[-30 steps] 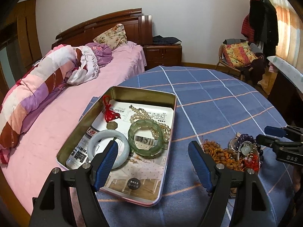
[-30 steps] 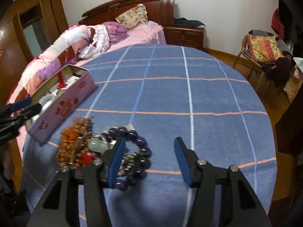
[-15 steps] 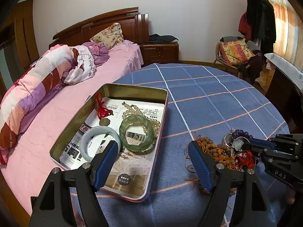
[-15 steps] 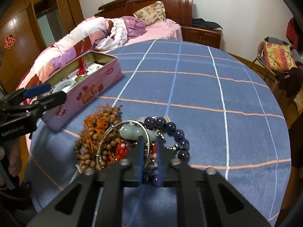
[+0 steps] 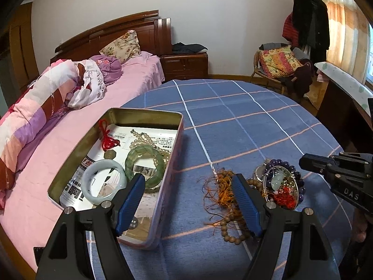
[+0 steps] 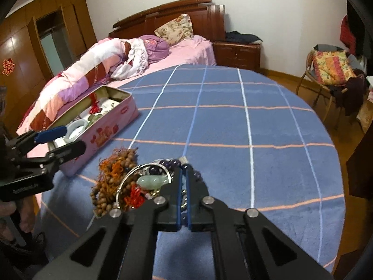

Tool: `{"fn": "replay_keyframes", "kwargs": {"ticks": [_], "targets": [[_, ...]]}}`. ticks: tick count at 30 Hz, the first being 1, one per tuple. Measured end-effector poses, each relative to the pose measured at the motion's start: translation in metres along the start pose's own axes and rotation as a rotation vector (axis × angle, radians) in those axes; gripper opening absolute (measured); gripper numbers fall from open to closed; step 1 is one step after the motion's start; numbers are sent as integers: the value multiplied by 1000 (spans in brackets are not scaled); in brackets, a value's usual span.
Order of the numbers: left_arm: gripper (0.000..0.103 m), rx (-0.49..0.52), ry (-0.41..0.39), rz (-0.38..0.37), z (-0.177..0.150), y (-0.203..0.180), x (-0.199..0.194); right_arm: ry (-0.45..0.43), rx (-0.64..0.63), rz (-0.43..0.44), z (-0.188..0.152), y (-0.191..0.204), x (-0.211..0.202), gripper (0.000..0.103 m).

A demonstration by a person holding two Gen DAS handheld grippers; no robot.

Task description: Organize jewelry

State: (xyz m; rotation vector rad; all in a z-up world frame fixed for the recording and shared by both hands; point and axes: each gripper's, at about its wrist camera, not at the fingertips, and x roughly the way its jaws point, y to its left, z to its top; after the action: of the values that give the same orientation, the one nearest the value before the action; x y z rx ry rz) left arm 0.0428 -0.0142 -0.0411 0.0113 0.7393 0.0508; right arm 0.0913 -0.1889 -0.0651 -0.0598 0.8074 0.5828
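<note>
A pink tin box (image 5: 173,163) (image 6: 109,128) holds a white bangle (image 5: 103,180), a green bangle (image 5: 145,163), pearl beads and a red tassel. A jewelry pile lies on the blue cloth: brown wooden beads (image 5: 229,231) (image 6: 112,177), purple beads (image 5: 279,163) (image 6: 171,163), a silver ring and a pale jade pendant (image 6: 150,182). My left gripper (image 5: 188,200) is open, between box and pile. My right gripper (image 6: 183,170) is shut at the pile's right edge; whether it pinches the purple beads is unclear.
The round table's blue plaid cloth (image 6: 233,121) stretches far and right. A pink bed (image 5: 46,140) lies left of the table. A chair with a patterned cushion (image 5: 279,60) stands at the back right.
My right gripper closed from open and moved onto the jewelry pile. My left gripper shifted right, away from the box toward the pile, and stayed open.
</note>
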Motion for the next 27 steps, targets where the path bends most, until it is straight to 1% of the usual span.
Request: {"fn": "replay_keyframes", "kwargs": {"ticks": [1, 2, 3, 4, 5, 9, 13, 17, 18, 19, 21, 22, 27], "targets": [[77, 0, 0, 5, 0, 0, 0, 4, 8, 10, -1, 0, 0, 15], [77, -1, 1, 9, 0, 1, 1, 12, 12, 20, -3, 2, 1, 34], [77, -4, 2, 13, 0, 2, 1, 12, 12, 23, -4, 4, 0, 48], [77, -8, 3, 16, 1, 4, 2, 6, 15, 21, -5, 6, 0, 74], [77, -12, 4, 20, 1, 5, 2, -2, 19, 18, -6, 9, -1, 81], [77, -28, -2, 32, 2, 11, 2, 8, -2, 14, -6, 22, 4, 81], [77, -45, 0, 32, 1, 17, 3, 48, -66, 4, -7, 40, 16, 80], [77, -49, 4, 15, 0, 17, 4, 82, -100, -9, -11, 47, 25, 80], [77, -45, 4, 10, -1, 16, 4, 93, -111, -21, -12, 48, 29, 80], [77, -42, 4, 7, -1, 15, 4, 100, -118, -33, -13, 48, 31, 72], [77, -39, 4, 4, -1, 14, 4, 104, -120, -30, -13, 47, 31, 70], [77, -40, 4, 2, -1, 14, 4, 102, -119, -30, -13, 46, 30, 66], [77, -41, 1, -6, 0, 13, 2, 66, -110, -34, -12, 42, 19, 66]]}}
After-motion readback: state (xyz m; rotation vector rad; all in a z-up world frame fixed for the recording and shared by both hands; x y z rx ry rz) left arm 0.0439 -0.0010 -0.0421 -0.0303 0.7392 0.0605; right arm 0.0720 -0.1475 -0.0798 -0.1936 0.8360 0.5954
